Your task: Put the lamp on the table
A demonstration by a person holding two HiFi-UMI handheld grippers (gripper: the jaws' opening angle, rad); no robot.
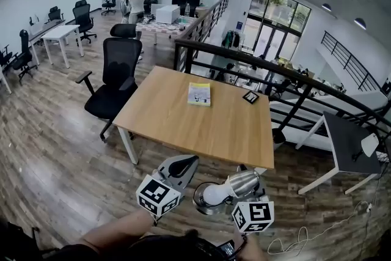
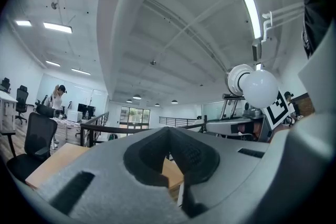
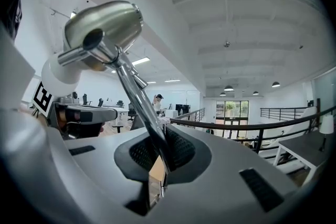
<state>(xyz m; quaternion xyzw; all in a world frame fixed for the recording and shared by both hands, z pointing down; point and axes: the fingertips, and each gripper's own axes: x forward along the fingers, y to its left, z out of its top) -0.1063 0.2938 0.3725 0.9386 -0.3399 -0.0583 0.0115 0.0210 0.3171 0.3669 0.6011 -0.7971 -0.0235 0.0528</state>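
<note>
Of two grippers, the right gripper (image 3: 157, 150) clamps the stem of the one lamp (image 3: 103, 33); the left gripper (image 2: 169, 140) has its jaws together, empty. The lamp is held just off the near edge of the one wooden table (image 1: 183, 125) — on it, one booklet (image 1: 199, 93) and one dark card (image 1: 250, 96).

light: bright, even, ceiling strips and windows | edges: fisheye-bent, dark corners | focus: sharp

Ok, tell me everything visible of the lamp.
The lamp is a desk lamp with a brushed-metal shade, white bulb, thin metal stem and round base. The right gripper has its claw shut on the stem, holding it tilted in the air, short of the near edge of the table, not on it.
</note>
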